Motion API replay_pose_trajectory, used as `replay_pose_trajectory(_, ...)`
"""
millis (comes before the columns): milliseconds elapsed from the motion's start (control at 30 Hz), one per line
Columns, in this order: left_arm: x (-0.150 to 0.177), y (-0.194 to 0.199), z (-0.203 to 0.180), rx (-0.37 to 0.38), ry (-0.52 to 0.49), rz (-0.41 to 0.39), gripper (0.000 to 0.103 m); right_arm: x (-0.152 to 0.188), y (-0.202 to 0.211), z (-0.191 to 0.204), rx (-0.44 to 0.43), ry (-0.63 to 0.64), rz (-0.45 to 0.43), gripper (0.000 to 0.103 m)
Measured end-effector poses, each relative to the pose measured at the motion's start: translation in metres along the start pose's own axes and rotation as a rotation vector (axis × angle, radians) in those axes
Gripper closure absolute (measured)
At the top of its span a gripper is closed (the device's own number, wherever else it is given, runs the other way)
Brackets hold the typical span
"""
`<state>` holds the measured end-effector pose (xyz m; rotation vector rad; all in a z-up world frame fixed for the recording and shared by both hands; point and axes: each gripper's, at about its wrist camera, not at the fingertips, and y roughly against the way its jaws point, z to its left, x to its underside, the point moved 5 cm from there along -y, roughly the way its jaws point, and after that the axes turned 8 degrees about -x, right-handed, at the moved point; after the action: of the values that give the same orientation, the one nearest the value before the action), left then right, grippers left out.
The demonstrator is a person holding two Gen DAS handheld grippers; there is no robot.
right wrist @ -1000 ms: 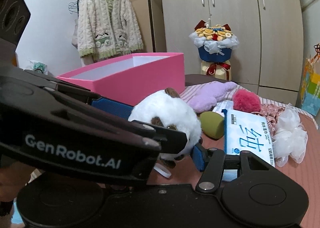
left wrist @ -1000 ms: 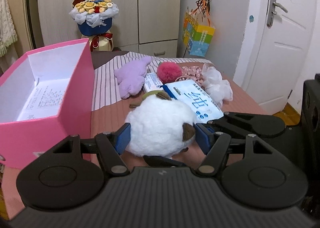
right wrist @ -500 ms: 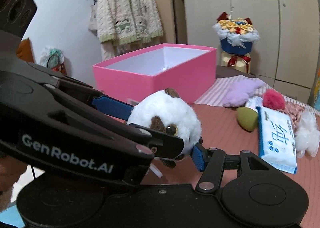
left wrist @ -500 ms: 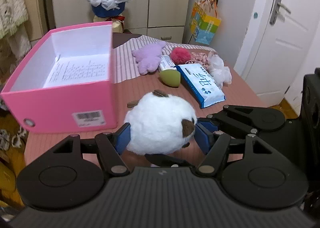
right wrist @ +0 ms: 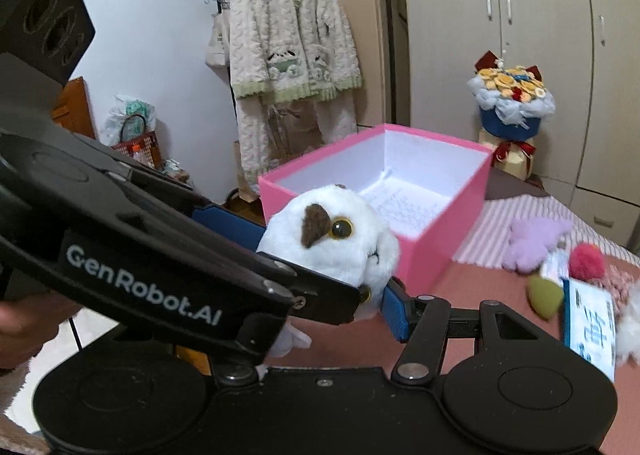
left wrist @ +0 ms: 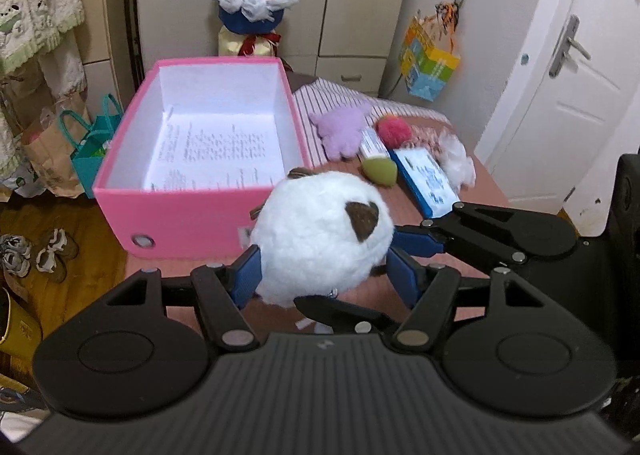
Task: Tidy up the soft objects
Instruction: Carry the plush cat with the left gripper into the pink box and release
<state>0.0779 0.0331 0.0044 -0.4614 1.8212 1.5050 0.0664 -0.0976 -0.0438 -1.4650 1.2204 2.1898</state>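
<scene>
A round white plush toy [left wrist: 320, 239] with brown patches hangs in the air just in front of the open pink box [left wrist: 192, 211]. My left gripper [left wrist: 324, 279] is shut on it, its blue pads pressing the toy's two sides. My right gripper [right wrist: 320, 287] is shut on the same toy [right wrist: 336, 239] from the right. One of its blue fingers [right wrist: 394, 311] touches the toy's lower side; the other is hidden behind the left gripper's body. The pink box [right wrist: 440, 239] holds only a printed sheet.
On the red-brown table lie a purple plush [left wrist: 340, 129], a red pompom [left wrist: 394, 129], a green sponge [left wrist: 380, 171], a blue wipes pack [left wrist: 430, 183] and a white fluffy piece [left wrist: 456, 159]. Paper bags [left wrist: 86, 159] stand on the floor at left. A bouquet [left wrist: 252, 3] is behind the box.
Both grippers rose with the plush toy and carried it left, from among the loose items to the pink box's near wall. The box's inside now shows from above.
</scene>
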Motion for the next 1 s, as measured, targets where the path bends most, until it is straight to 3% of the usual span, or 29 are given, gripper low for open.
replay_pose_trajectory(333, -0.078, -0.022, 0.024, -0.035, -0.008, -0.091, 0.037, -0.062, -0.024, -0.034, 0.013, 0.039, -0.111, 0.039)
replay_pose_trajectory(533, -0.124, -0.067, 0.053, -0.028, 0.092, -0.077, 0.037, -0.098, -0.065, -0.081, -0.037, 0.071, -0.129, 0.038)
replay_pose_trajectory(700, -0.148, -0.122, 0.068, -0.027, 0.153, -0.007, 0.037, -0.113, -0.103, -0.118, -0.055, 0.041, -0.070, 0.038)
replay_pose_trajectory(867, -0.151, -0.174, 0.076, -0.047, 0.192, 0.099, 0.037, -0.105, -0.147, -0.146, -0.048, 0.032, 0.014, 0.038)
replay_pose_trajectory(1000, -0.151, -0.199, 0.083, -0.051, 0.221, 0.132, 0.037, -0.102, -0.172, -0.162, -0.050, -0.026, 0.075, 0.038)
